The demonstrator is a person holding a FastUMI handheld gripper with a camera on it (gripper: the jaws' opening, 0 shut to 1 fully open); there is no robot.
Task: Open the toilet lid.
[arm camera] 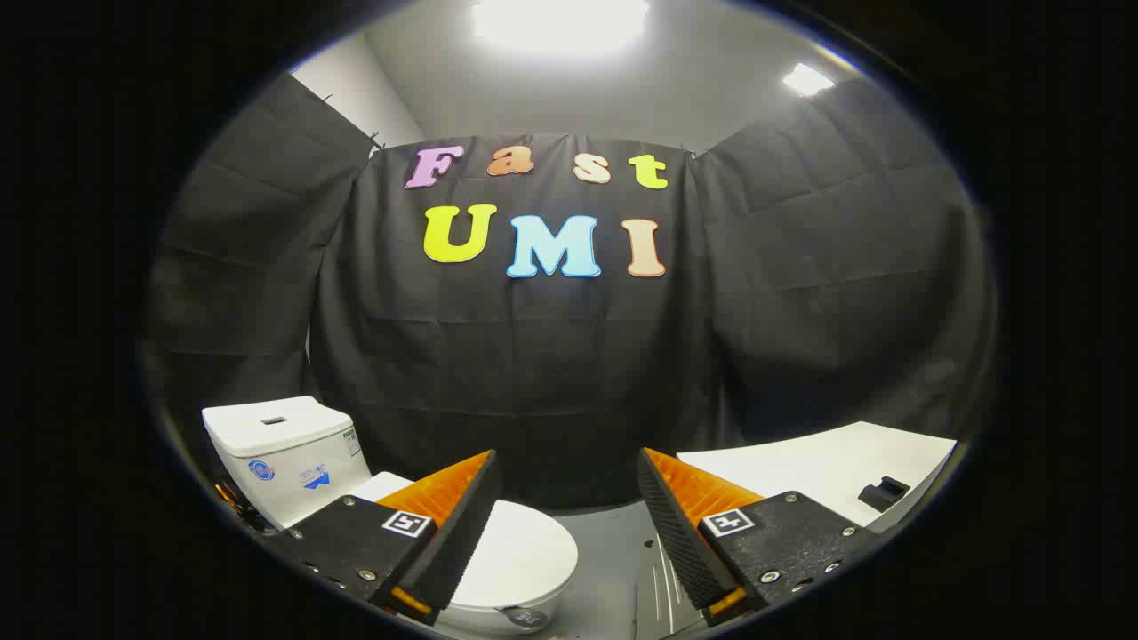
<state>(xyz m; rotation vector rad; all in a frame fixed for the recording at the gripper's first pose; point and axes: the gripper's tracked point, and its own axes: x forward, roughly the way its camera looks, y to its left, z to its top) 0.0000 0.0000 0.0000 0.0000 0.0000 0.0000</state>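
The toilet lid (520, 551) lies flat and closed on the bowl (511, 609), low on the left, partly hidden behind our left finger. Its rounded front edge curves toward the gap between the fingers, and behind it, farther left, stands the white tank (284, 453) against the black cloth wall (551, 373). We see the gripper (569, 524) with its fingers spread wide and nothing between them; past the gap there is only grey floor (613, 551) and cloth.

On the far right sits a white table (818, 471) with a small black object (883, 491) near its edge, well apart from the toilet.

We judge that the task has not started: the lid is down and untouched, and the gripper sits above and to the right of it, not yet lined up with the front lip.

The risks from here are mostly about approach. If we come down straight, the left finger would land on top of the lid rather than under its rim, and would only press it shut. The lid looks smooth and glossy, so a shallow pinch on the thin edge could slip off as it swings up. Its hinge is at the tank end, so a lift that does not follow that arc could drag the fingers off. We also cannot see the lid's near left part, which the finger covers.
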